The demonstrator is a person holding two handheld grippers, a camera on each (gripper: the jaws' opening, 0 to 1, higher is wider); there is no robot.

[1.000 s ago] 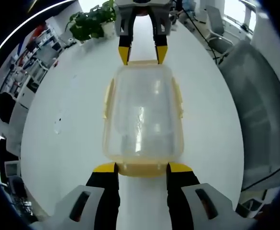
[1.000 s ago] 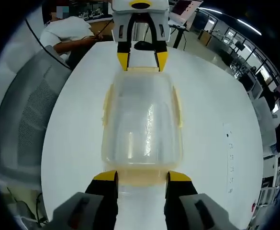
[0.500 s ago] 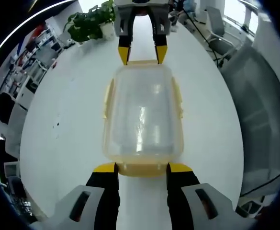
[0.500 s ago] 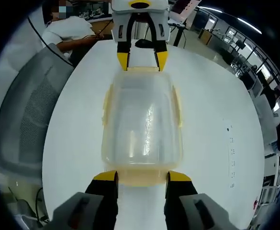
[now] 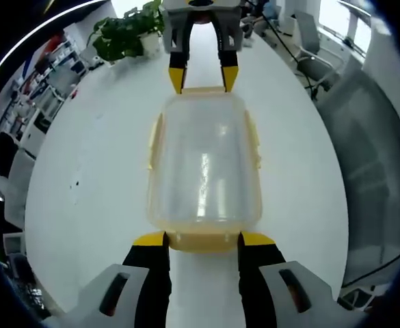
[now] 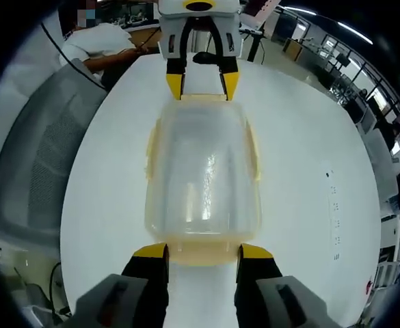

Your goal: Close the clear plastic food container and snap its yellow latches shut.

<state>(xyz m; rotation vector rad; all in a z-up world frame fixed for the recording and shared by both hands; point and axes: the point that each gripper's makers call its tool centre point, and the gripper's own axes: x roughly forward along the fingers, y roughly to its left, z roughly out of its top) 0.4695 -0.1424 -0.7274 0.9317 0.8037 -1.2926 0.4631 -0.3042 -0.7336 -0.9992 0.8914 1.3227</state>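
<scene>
One clear plastic food container (image 5: 204, 167) (image 6: 202, 179), lid on, lying flat on the white surface (image 5: 97, 157) (image 6: 302, 157), lengthwise between the two hand-held grippers.

Yellow latches: four seen, one per side.
- Near-end latch (image 5: 201, 240), left gripper view: between the left jaws' yellow tips, folded against the container's end.
- Far-end latch (image 5: 203, 89), same view: between the tips of the opposite gripper.
- Two long-side latches (image 5: 156, 140) (image 5: 254, 139): flared slightly outward from the walls; whether snapped cannot be told.
- The right gripper view shows the same layout: near latch (image 6: 201, 253), far latch (image 6: 202, 98), side latches (image 6: 154, 147) (image 6: 252, 147).

Left hand-held gripper (image 5: 202, 238) (image 6: 203, 85): one; jaws apart at about the width of the end latch, tips bracketing it at the container's near end. Contact with the latch cannot be confirmed.

Right hand-held gripper (image 6: 201, 251) (image 5: 203, 78): one; jaws likewise apart, tips either side of the latch at the opposite end. Contact cannot be confirmed.

Other items:
- One potted plant (image 5: 126, 33), at the far edge of the surface, left gripper view.
- One grey mesh chair (image 6: 35, 157) (image 5: 377, 164), beside the surface.
- One person in a white top (image 6: 100, 41), behind the chair, right gripper view.
- One small dark object (image 6: 205, 60) on the surface beyond the left gripper; identity unclear.
</scene>
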